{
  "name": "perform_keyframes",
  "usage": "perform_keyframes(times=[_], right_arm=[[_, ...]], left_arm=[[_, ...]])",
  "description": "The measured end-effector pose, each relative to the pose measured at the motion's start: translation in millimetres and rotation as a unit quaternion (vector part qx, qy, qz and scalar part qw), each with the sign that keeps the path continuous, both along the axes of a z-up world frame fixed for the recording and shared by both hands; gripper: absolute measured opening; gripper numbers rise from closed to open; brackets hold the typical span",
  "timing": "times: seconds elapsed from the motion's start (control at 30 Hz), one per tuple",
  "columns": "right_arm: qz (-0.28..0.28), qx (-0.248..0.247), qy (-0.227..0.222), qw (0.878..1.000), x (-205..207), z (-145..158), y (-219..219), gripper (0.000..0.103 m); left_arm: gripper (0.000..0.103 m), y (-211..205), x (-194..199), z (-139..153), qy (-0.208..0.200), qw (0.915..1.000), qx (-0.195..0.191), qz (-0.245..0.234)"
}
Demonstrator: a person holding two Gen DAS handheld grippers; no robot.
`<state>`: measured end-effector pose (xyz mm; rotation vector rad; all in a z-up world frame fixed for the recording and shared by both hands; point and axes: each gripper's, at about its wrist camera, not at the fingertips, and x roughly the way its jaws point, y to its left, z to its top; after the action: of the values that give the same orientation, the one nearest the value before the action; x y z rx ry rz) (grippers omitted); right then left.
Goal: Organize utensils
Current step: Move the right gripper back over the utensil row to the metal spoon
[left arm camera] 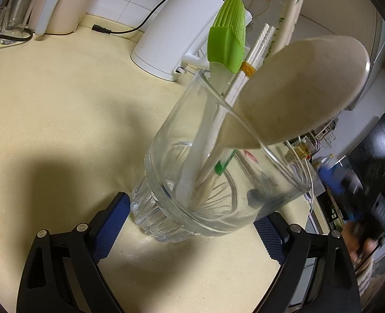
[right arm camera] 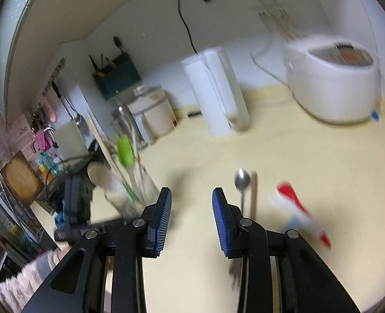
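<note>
Right wrist view shows the right gripper (right arm camera: 191,217) with its jaws standing apart and nothing between them, above bare countertop (right arm camera: 309,156). Just beyond its right pad lie a metal spoon (right arm camera: 242,182) and, beside it, a brownish stick (right arm camera: 253,195) that may be a chopstick; the blur does not let me say. Further right lies a red and white utensil (right arm camera: 300,212), also smeared by motion. To the left stands the glass jar (right arm camera: 133,195), which already holds several utensils.

In the left wrist view, the left gripper (left arm camera: 189,229) has its blue pads on both sides of the jar's ribbed base (left arm camera: 150,208). The pads look very near the glass, but I cannot tell whether they press it. Inside the jar stand a wooden spoon (left arm camera: 304,88), a green silicone brush (left arm camera: 229,39) and white chopsticks (left arm camera: 247,73).

I judge the metal spoon to be light, stiff and slippery, and it lies flat, so the thin handle is the place to take it, near the middle. Part of this handle is hidden behind the right pad. The jar is fragile and looks top-heavy with the long utensils, so it needs a steady hold at the base. The jar's bottom is hard to read through the glass.
</note>
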<state>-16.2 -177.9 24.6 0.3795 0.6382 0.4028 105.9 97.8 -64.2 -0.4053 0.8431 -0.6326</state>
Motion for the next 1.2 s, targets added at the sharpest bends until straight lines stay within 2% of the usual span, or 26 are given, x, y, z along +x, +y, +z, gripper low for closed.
perform_keyframes(times=[0.13, 0.27, 0.43, 0.57, 0.8, 1.0, 1.1, 1.2], right_arm=[[0.009, -0.01, 0.027, 1.0, -15, -31, 0, 0.033], [-0.009, -0.014, 0.06, 0.998, -16, -53, -8, 0.033], [-0.053, -0.042, 0.079, 0.995, -13, -58, -27, 0.033], [-0.067, -0.054, 0.076, 0.993, -14, -57, -40, 0.033], [-0.023, -0.065, 0.074, 0.995, -9, -57, -21, 0.03], [0.021, -0.126, 0.058, 0.99, 34, -50, 23, 0.03], [0.036, -0.146, 0.072, 0.986, 56, -58, 37, 0.02], [0.044, -0.165, 0.092, 0.981, 73, -68, 46, 0.016]], left_arm=[[0.094, 0, 0, 0, 0.0, 1.0, 0.0, 0.0], [0.094, 0, 0, 0, 0.0, 1.0, 0.0, 0.0], [0.094, 0, 0, 0, 0.0, 1.0, 0.0, 0.0], [0.094, 0, 0, 0, 0.0, 1.0, 0.0, 0.0], [0.094, 0, 0, 0, 0.0, 1.0, 0.0, 0.0], [0.094, 0, 0, 0, 0.0, 1.0, 0.0, 0.0], [0.094, 0, 0, 0, 0.0, 1.0, 0.0, 0.0], [0.094, 0, 0, 0, 0.0, 1.0, 0.0, 0.0]])
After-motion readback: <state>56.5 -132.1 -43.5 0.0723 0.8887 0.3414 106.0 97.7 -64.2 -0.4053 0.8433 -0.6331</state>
